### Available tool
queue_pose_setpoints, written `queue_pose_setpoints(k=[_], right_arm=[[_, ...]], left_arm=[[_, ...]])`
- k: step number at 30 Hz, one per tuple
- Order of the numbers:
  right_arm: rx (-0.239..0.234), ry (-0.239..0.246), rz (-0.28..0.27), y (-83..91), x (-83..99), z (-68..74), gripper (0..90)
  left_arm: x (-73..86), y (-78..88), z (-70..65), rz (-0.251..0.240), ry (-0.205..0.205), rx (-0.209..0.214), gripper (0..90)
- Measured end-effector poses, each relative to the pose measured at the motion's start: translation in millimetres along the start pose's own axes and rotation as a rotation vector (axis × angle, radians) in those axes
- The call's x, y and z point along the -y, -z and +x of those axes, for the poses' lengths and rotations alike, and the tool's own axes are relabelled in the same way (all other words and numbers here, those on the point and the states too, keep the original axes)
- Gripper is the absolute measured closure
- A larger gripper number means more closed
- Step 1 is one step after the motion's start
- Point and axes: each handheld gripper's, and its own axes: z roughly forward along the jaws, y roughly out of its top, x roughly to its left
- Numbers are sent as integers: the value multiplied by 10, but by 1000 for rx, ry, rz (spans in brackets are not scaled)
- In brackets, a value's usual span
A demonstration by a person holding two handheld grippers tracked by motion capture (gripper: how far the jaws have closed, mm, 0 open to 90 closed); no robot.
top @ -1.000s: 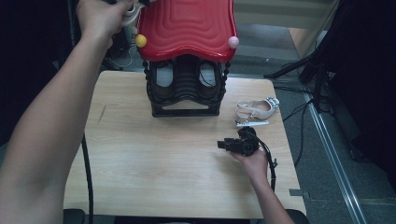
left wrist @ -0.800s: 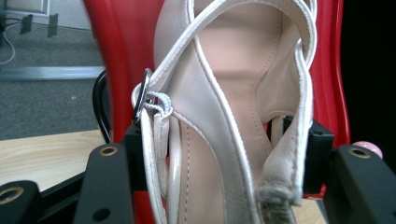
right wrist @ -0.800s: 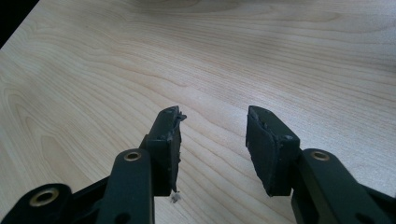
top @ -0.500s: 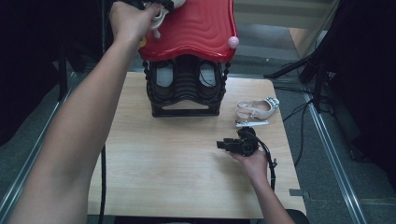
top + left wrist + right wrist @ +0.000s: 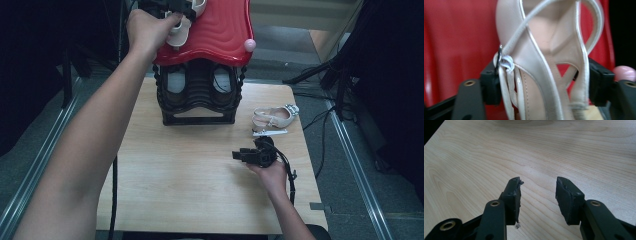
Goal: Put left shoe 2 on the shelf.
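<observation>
**A:** What am I looking at, biggest thing first?

**B:** I'm seeing the wooden table [image 5: 175, 200], and standing at the middle of its far edge a black shoe rack [image 5: 198, 97] with dark shoes inside and a red wavy top [image 5: 220, 35]. I'm holding my left gripper [image 5: 172, 7] above the left end of that top, its jaws clamped on the sides of a cream strappy sandal [image 5: 544, 62]. The matching sandal [image 5: 272, 117] is lying near the table's right edge, just right of the rack.

**A:** And your other hand?

**B:** My right gripper [image 5: 537, 195] is resting over bare wood toward the right edge, jaws apart, gripping nothing.

**A:** What's worrying you?

**B:** Mostly the top. I'm judging it to be curved and glossy, so a sandal set down near its left rim could be sliding off the back or side, where I couldn't reach it. The jaws are also pinching soft straps rather than the sole, so the sandal may be twisting or sagging as I release.

**A:** Anything smaller?

**B:** The buckle [image 5: 500, 61] is sitting right against one jaw; it might be snagging as I open. And the pink knob [image 5: 249, 45] at the top's right corner is no help on my side.
</observation>
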Motion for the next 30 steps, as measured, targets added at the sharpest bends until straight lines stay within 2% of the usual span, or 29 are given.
queue_pose_setpoints(k=[6, 10, 12, 17, 25, 30], right_arm=[[0, 1, 1, 0, 1, 3, 563], [1, -1, 2, 1, 0, -1, 561], [1, 1, 2, 1, 0, 0, 561], [2, 3, 4, -4, 0, 1, 560], [4, 1, 4, -1, 1, 1, 559], [8, -2, -1, 2, -1, -7, 559]], left_arm=[[2, 30, -13, 19, -22, -10, 264], [4, 89, -43, 0, -47, -22, 244], [-5, 147, -49, -18, -53, -11, 238], [-40, 272, -62, -24, -63, -4, 242], [-40, 391, 12, -11, -72, -4, 261], [-40, 494, 94, -31, -60, 11, 286]])
